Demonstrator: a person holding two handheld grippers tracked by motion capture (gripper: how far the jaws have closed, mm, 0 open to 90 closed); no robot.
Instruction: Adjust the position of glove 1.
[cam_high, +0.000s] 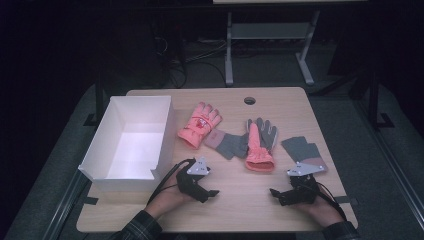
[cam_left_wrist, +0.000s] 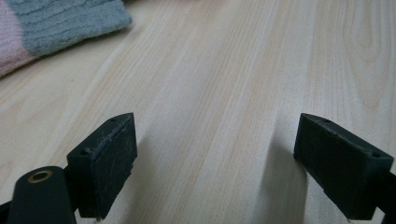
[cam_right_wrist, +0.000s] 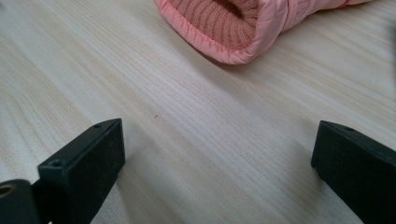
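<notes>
While both pairs of fingers stand wide apart with nothing but bare wood between them, the left gripper (cam_high: 212, 192) and the right gripper (cam_high: 274, 192) rest low on the near part of the counter (cam_high: 240, 205), their tips turned toward each other. In the right gripper view the fingers (cam_right_wrist: 81, 168) frame bare counter, and just beyond them lies the ribbed cuff of a pink glove (cam_right_wrist: 243, 28), apart from both tips; the high view shows that pink glove (cam_high: 258, 150) laid over a grey glove (cam_high: 267, 132), its cuff end toward the grippers. In the left gripper view the fingers (cam_left_wrist: 107, 163) likewise span bare grain, and off to the far left beyond them lies the edge of a grey-and-pink knit glove (cam_left_wrist: 56, 28), well clear of the tips. Beyond the left gripper, farther up the counter, lie another pink glove (cam_high: 199, 124) bearing a small emblem too blurred to read and a grey knit glove (cam_high: 227, 142) touching its cuff. A white box (cam_high: 165, 135) sits to the left of the left gripper, open-topped. No writing can be read anywhere.
</notes>
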